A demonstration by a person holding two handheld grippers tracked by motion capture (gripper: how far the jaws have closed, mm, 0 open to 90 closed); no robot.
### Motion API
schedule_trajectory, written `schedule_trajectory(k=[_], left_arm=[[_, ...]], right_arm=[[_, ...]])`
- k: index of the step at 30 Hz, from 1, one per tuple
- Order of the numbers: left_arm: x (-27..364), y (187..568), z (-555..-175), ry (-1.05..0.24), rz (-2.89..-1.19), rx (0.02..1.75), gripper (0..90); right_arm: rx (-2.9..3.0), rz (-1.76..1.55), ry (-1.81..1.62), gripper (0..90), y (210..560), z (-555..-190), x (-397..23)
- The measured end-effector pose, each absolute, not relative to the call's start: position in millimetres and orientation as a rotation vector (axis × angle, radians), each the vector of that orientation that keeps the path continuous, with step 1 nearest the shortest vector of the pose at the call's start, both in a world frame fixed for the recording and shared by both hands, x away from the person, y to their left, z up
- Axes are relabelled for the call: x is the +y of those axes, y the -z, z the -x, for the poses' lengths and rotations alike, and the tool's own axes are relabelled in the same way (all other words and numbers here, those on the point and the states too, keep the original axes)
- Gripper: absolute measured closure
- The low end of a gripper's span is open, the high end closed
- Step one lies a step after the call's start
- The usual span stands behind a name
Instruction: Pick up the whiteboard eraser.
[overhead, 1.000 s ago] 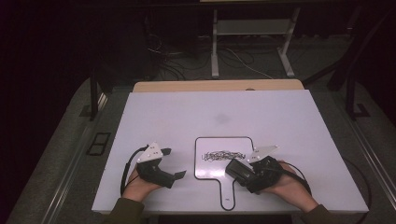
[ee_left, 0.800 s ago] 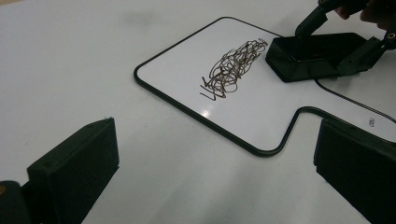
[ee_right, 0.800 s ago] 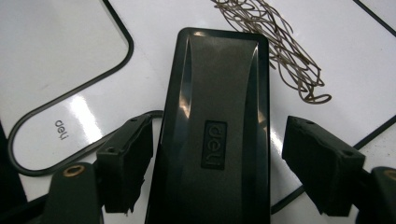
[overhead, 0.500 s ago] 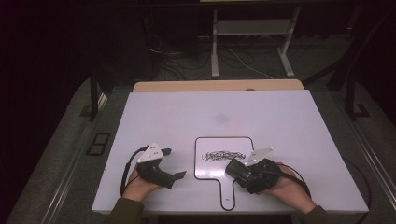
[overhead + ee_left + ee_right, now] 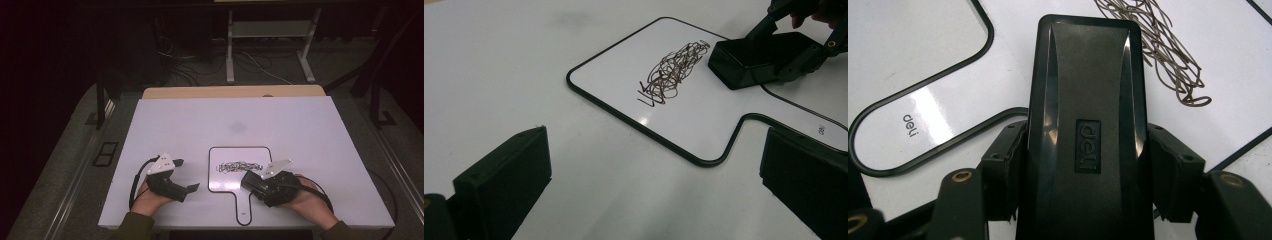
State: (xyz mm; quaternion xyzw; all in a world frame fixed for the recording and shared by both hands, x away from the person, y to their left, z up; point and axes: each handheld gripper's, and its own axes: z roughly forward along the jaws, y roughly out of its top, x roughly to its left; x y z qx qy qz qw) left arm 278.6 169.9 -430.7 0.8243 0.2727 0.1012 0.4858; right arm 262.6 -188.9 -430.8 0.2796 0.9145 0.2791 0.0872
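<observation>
Dark floor and cables lie beyond the pale, smooth table (image 5: pixel 165 125). At its near edge the right gripper (image 5: pixel 1083 165) has just been closing its jaws, and they now clamp the flanks of a glossy black plastic eraser block (image 5: pixel 1085 100), oblong with rounded corners and a raised logo on top. The block rests on a small white paddle-shaped whiteboard with a thin black rim and a stub handle (image 5: pixel 235 197), its far end just beside a tangled brown marker scribble (image 5: pixel 238 166) at the board's middle. The left gripper (image 5: pixel 649 190), well to the left of the board, hangs released, its matte jaws wide apart over bare table.

The grasp looks done and the wiping not yet begun. The next move likely calls for pressing the block flat and sweeping it across the scribble, while the slick board may slide unless steadied.
</observation>
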Motion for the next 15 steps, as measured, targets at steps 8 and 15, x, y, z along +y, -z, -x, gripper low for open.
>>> schedule_trajectory(k=[8,15], left_arm=[[169.7,430.7,-278.6,-0.246,-2.008,0.663,0.0],[169.6,430.8,-278.7,-0.247,-2.010,0.659,0.0]], right_arm=[[2.747,-0.797,-0.810,37.8,429.7,-264.9,-188.6],[2.780,-0.749,-0.773,38.0,428.2,-271.7,-188.3]])
